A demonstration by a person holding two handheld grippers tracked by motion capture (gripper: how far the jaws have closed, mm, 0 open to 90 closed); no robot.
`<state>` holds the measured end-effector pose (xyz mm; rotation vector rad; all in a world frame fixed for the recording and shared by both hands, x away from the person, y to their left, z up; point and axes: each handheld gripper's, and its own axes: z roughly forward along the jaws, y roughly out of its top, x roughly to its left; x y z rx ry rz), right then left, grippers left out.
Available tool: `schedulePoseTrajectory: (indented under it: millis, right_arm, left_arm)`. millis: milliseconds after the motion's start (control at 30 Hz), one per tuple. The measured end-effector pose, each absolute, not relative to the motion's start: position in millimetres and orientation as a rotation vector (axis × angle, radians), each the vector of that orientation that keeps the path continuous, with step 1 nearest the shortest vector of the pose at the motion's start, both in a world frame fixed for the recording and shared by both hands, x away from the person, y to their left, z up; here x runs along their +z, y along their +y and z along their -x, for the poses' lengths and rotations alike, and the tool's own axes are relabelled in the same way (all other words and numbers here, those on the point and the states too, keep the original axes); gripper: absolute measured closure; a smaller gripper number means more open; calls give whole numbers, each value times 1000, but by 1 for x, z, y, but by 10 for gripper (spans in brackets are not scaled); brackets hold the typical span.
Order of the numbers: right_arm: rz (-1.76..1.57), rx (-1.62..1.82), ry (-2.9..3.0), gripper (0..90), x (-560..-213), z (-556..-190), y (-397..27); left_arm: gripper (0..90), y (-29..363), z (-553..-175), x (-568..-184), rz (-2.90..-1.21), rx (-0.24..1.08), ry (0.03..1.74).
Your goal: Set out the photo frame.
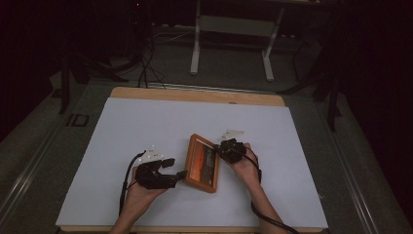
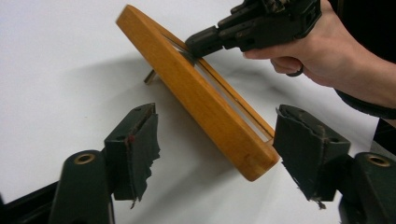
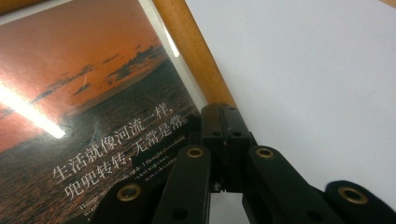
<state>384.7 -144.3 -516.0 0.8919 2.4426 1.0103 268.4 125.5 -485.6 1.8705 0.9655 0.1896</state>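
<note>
A wooden picture frame (image 1: 202, 163) with an orange sunset photo and white lettering (image 3: 93, 93) sits tilted on the white sheet (image 1: 146, 126), one long side raised. My right gripper (image 1: 226, 148) is shut on the frame's side rail (image 3: 196, 56), its jaws pressed together over the wood. In the left gripper view that gripper (image 2: 201, 44) bites the upper rail. My left gripper (image 2: 215, 154) stands open, its torn pads (image 2: 140, 144) apart on either side of the frame's near corner (image 2: 252, 163) without touching it. A small support leg (image 2: 150, 76) shows behind the frame.
The white sheet covers a wooden table whose far edge (image 1: 195, 95) shows. Beyond it stand white desk legs (image 1: 196, 48) and cables (image 1: 143, 73) on the dark floor. Bare sheet lies to the left and far side of the frame.
</note>
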Motion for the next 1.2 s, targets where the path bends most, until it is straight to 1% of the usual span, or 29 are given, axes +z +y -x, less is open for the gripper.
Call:
schedulePoseTrajectory:
  millis: [200, 433, 600, 733, 1100, 1200]
  right_arm:
    - [-890, 1010, 2442, 900, -516, -384, -144]
    - [-890, 1017, 2437, 900, -517, -384, -145]
    - [-888, 1017, 2436, 900, -517, -384, -145]
    - [-889, 1019, 2434, 900, -517, -384, -145]
    - [-884, 1020, 2433, 900, -517, -384, -145]
    - [-876, 1017, 2433, 899, -517, -384, -145]
  left_arm:
    - [269, 117, -270, -490, -1865, 133, 982]
    - [269, 109, -274, -499, -1884, 71, 1007]
    - [323, 104, -276, -506, -1893, 7, 1001]
    - [393, 101, -277, -507, -1895, -15, 998]
    - [446, 99, -280, -509, -1869, -80, 1049]
    - [484, 101, -282, -511, -1835, -113, 1085]
